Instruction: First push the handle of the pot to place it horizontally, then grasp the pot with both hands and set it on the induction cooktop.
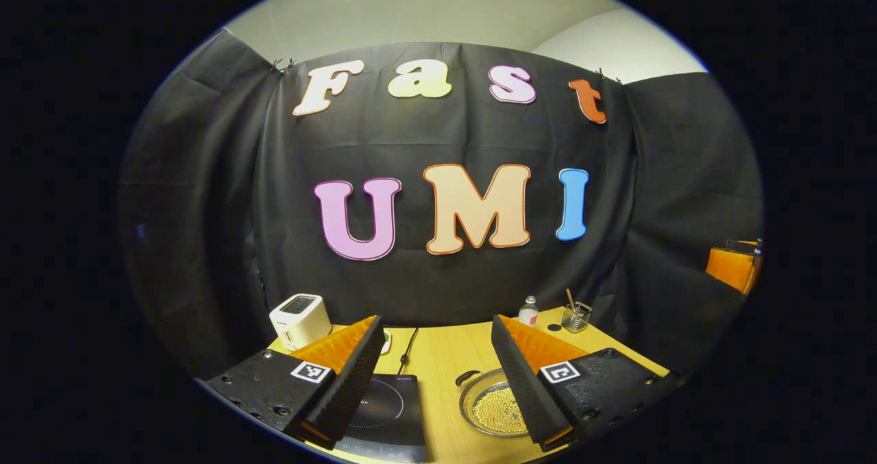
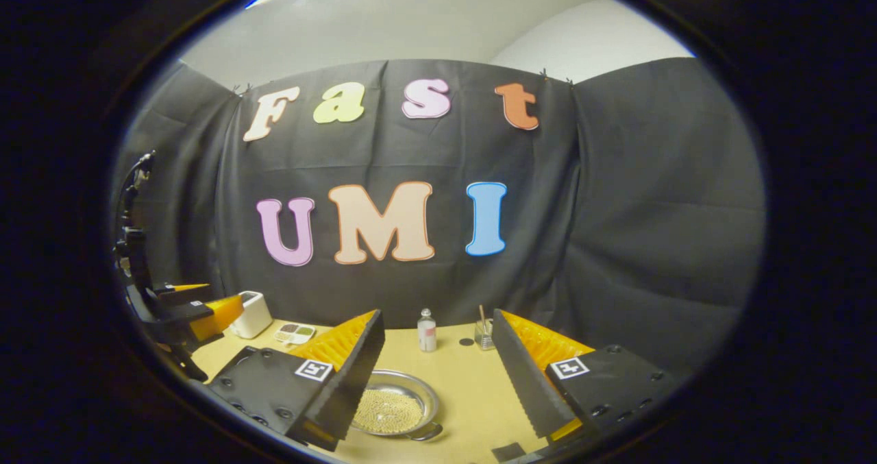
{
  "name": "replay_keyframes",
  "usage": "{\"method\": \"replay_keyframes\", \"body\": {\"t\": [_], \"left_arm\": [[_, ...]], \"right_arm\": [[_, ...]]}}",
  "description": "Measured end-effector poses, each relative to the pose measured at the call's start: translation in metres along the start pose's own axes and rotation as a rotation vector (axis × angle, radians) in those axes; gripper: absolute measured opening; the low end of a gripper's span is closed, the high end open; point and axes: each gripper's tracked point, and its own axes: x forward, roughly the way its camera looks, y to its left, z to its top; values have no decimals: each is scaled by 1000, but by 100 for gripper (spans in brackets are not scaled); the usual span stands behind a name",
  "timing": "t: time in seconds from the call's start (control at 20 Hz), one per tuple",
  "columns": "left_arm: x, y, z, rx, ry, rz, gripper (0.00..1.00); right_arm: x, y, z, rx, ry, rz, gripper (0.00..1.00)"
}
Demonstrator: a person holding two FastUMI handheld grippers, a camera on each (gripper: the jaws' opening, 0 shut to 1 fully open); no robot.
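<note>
The left gripper (image 1: 435, 375) is up in the air over the table (image 1: 438, 354). Its two fingers are spread wide apart, and there is nothing between them. Under its left finger lies the flat, dark induction cooktop (image 1: 384, 409). A cord runs from the cooktop toward the back of the table. Just beside the cooktop, on its right, sits the pot (image 1: 490, 406). It is round, shiny and low, with lots of tiny pale beads inside. The right finger covers part of the pot. A small handle sticks out at the pot's back left rim. Farther back are a white toaster (image 1: 300, 320) on the left, and a little bottle (image 1: 527, 311) and a clear cup with sticks (image 1: 575, 316) on the right.

The right gripper (image 2: 438, 375) is also up in the air with its fingers wide apart and nothing in them. In the right gripper view the pot (image 2: 394, 406) sits low, partly behind the left finger, and a handle shows at the pot's near right rim. The bottle (image 2: 427, 330) and the cup (image 2: 484, 334) stand behind it. A small flat tray with coloured patches (image 2: 294, 332) lies near the toaster (image 2: 252, 313). Far to the left, the other gripper (image 2: 185, 313) can be seen from the side.
</note>
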Motion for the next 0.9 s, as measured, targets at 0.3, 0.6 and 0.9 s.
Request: {"method": "replay_keyframes", "body": {"t": [0.3,0.6,0.9], "left_arm": [[-7,7,-5,-3,7,1,95],[-14,20,-10,-2,8,10,92],[-21,39,-18,-37,18,43,92]], "right_arm": [[0,2,0,10,1,-3,95],[2,9,1,-12,-3,-17,58],[8,29,-2,4,11,32,2]]}}
